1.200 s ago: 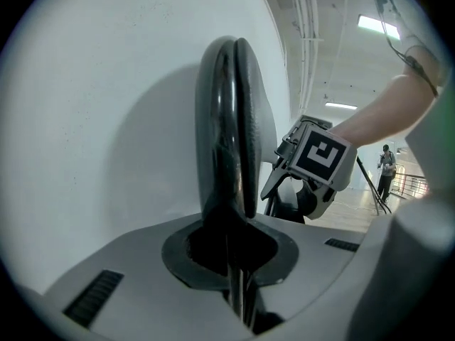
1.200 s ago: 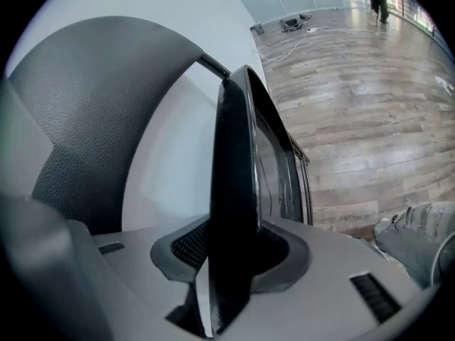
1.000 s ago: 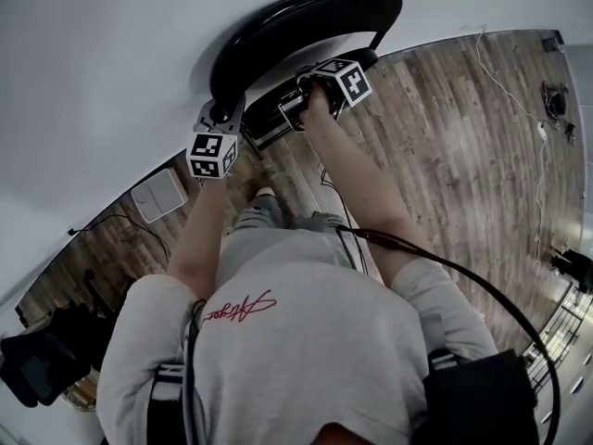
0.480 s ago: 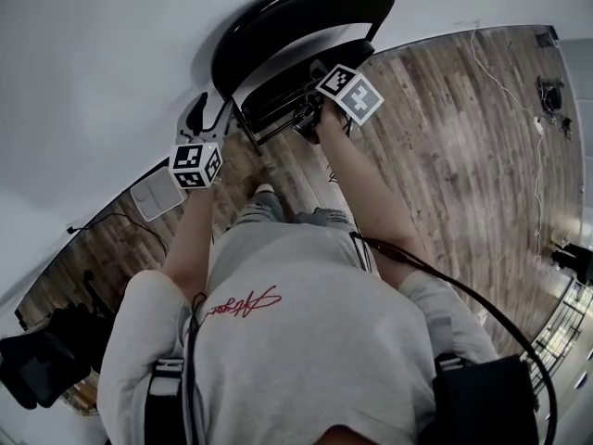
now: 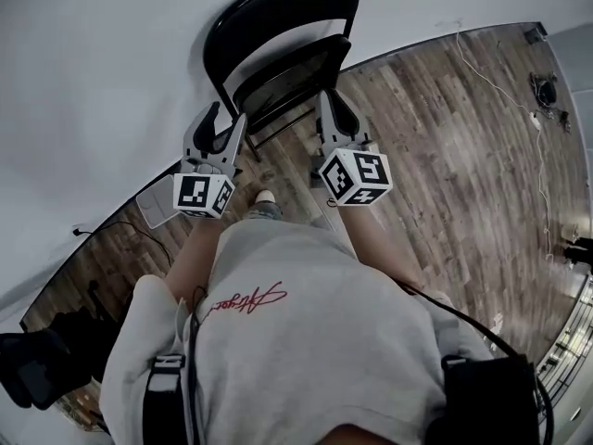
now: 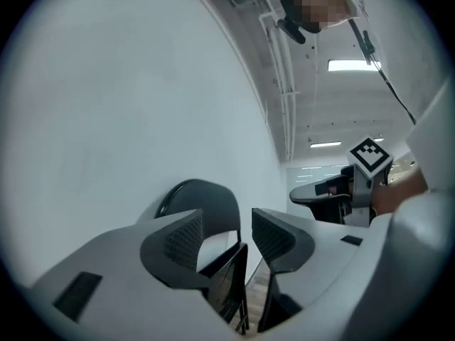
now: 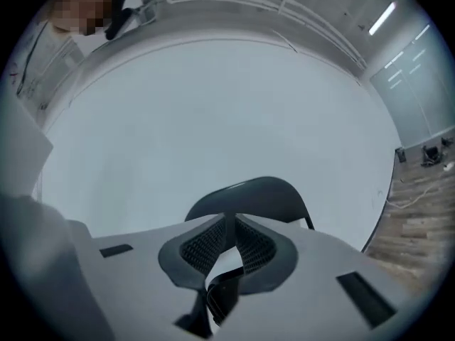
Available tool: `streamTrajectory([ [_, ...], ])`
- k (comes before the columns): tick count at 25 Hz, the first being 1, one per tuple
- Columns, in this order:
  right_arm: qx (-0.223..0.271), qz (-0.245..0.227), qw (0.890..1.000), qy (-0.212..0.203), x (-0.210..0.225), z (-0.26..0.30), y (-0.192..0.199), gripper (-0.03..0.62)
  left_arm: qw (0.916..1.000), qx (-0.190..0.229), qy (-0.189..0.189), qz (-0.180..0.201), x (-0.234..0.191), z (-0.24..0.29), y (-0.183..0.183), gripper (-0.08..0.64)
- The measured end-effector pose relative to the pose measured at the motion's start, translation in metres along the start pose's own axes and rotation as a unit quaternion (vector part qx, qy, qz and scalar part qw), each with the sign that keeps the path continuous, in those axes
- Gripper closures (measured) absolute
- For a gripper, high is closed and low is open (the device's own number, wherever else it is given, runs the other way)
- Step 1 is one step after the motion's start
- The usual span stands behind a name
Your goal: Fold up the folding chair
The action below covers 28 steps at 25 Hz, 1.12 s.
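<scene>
My left gripper [image 5: 225, 123] has its jaws spread, with nothing between them. My right gripper [image 5: 335, 109] has just been closing. Its ribbed pads now meet at the tips and pinch nothing. Both grippers point level and sit side by side, clear of the black folding chair [image 5: 278, 7] just ahead of them. The chair stands folded, with its seat tipped up close to the curved backrest. It rests against a plain white wall [image 5: 93, 63], on a wood-plank floor [image 5: 445, 137].
</scene>
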State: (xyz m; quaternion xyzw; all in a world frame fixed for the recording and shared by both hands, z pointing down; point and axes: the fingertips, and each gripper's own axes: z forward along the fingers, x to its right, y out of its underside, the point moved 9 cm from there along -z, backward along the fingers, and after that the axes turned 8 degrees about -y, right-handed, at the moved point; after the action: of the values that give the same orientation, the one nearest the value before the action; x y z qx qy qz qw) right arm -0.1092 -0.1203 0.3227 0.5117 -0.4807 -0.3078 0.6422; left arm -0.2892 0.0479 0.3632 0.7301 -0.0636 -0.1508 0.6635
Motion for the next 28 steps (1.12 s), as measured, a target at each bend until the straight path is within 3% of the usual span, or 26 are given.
streamTrajectory([
  [4, 0.029, -0.077, 0.996, -0.027, -0.029, -0.068, -0.023, 0.546, 0.9982, 0.045, 0.024, 0.031, 0.075, -0.024, -0.033, 0.45],
  [8, 0.036, -0.142, 0.988, -0.039, -0.046, -0.149, -0.033, 0.554, 0.9974, 0.056, 0.04, 0.021, 0.151, -0.063, -0.045, 0.529],
  [15, 0.018, -0.134, 0.989, -0.065, -0.057, -0.26, -0.027, 0.558, 0.9923, 0.04, 0.117, 0.004, 0.268, -0.133, -0.044, 0.543],
  [28, 0.027, -0.149, 0.985, -0.078, -0.068, -0.305, -0.033, 0.577, 0.9876, 0.028, 0.154, 0.018, 0.31, -0.166, -0.056, 0.543],
])
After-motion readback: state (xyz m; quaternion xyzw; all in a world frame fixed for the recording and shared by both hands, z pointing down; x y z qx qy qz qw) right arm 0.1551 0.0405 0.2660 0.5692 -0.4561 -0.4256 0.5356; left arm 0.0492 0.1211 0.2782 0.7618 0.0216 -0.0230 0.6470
